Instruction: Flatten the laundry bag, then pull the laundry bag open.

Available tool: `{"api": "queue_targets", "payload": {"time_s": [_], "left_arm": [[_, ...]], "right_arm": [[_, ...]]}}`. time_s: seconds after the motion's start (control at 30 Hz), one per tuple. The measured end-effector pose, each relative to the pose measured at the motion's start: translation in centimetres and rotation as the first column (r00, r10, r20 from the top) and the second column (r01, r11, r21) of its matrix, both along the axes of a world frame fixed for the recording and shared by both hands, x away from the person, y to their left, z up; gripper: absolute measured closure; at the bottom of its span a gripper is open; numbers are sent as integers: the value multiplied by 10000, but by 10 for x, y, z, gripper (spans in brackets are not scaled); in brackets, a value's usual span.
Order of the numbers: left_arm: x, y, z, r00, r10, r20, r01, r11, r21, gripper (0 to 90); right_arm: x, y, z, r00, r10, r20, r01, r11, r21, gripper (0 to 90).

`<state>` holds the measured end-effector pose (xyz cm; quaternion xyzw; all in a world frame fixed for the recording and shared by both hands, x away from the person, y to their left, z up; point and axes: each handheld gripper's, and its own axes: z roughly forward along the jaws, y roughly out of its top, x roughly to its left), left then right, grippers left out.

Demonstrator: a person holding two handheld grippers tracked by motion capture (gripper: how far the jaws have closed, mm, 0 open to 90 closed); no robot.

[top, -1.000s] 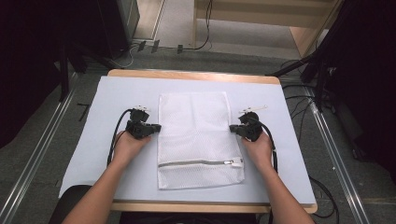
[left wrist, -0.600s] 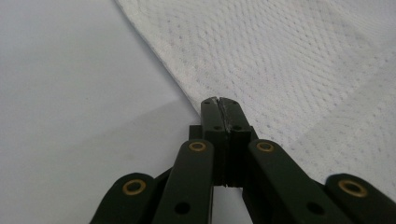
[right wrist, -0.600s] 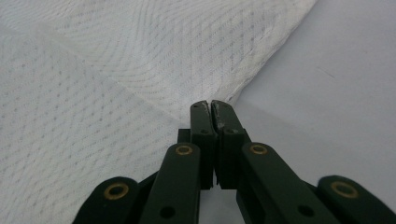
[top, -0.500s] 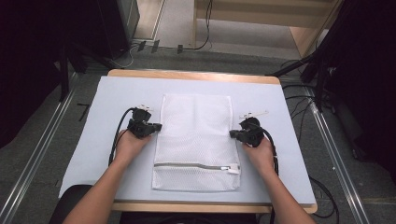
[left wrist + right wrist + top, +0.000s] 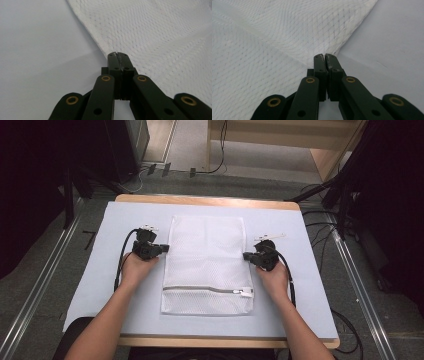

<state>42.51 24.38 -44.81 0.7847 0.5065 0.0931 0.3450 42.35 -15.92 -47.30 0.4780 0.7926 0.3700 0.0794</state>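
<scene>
Mesh bag (image 5: 207, 265) nearer the person than before, both tongs (image 5: 165, 248) (image 5: 246, 255) clamped on its side edges.

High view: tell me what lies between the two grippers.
In the high view, the white mesh bag spans the whole stretch between the left gripper and the right gripper, each shut on one side edge.

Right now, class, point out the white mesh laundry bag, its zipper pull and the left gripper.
white mesh laundry bag (image 5: 207, 255): high view, middle of the mesh.
zipper pull (image 5: 246, 292): high view, white tab at the zip's right end.
left gripper (image 5: 163, 248): high view, jaw tips at the bag's left edge.
</scene>
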Motion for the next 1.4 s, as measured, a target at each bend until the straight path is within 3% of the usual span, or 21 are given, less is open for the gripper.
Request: {"api": "queue_targets", "payload": {"time_s": [0.13, 0.27, 0.5, 0.63, 0.8, 1.0, 1.4], "left_arm": [[1, 2, -1, 9999, 62, -102, -62, 10000, -11, 900], [0, 1, -1, 9999, 77, -130, -77, 10000, 21, 895], [-2, -2, 2, 9994, -114, -334, 104, 9995, -305, 772], [-3, -3, 4, 9983, -473, -336, 453, 9973, -584, 715], [-6, -5, 7, 9967, -697, -409, 669, 9955, -670, 684], [-10, -9, 12, 9955, -850, -418, 817, 9937, -764, 575], [-19, -23, 18, 9865, -1562, -498, 1524, 9857, -722, 436]], "right_arm": [[2, 2, -1, 10000, -62, -16, 62, 9999, 122, 853], [2, -4, 4, 9996, -178, 197, 180, 9998, -72, 801], [-1, -9, 11, 9993, -176, 322, 172, 9998, 124, 748], [-3, -10, 13, 9996, -87, 279, 79, 9995, 300, 727], [-5, -10, 15, 9998, 8, 203, -15, 9993, 365, 715], [-10, -11, 19, 9992, 257, 291, -272, 9982, 530, 676], [-24, -13, 21, 9966, 679, 464, -711, 9950, 699, 632]]}}
